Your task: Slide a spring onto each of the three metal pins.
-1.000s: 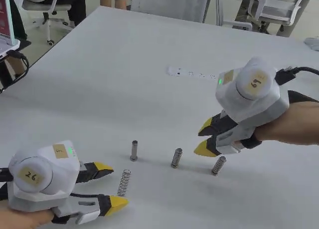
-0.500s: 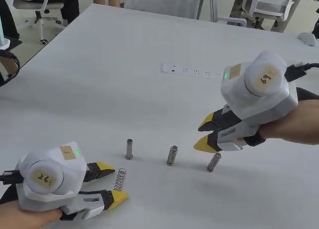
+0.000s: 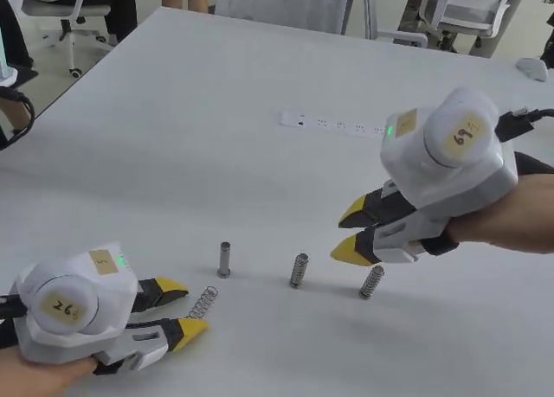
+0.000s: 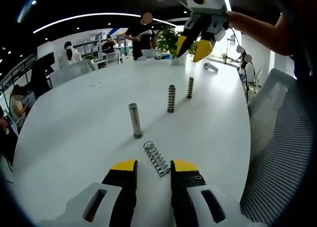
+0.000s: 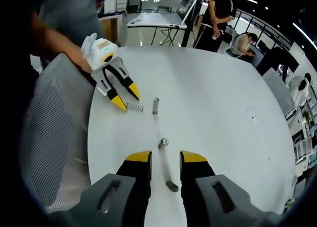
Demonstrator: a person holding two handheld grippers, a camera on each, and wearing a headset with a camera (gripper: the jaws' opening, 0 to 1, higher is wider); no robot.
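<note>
1. Whereas the loose spring (image 3: 203, 302) stood nearly upright between the jaws of the left gripper (image 3: 180, 308) a second ago, it now lies tipped over on the desk (image 3: 130, 155), at the lower left of the head view.
2. Those jaws stand moderately apart and hold nothing. In the left gripper view the spring rests just beyond the yellow tips, slanting toward the upper left.
3. My reading is that the spring has slipped or been let go, so it needs a fresh grasp before it can go on.
4. Just up and right of the spring in the head view, the bare pin (image 3: 224, 259) stands upright, near it but not touching.
5. To its right, the middle pin (image 3: 299, 270) and the right-hand pin (image 3: 371, 281) each already carry a spring, so two of three look done.
6. At centre right, the right gripper (image 3: 346, 234) hovers over those two much as before, jaws parted and empty.
7. The loose spring is a slim, silvery wire coil with open turns. It will likely roll or flex if pinched carelessly.
</note>
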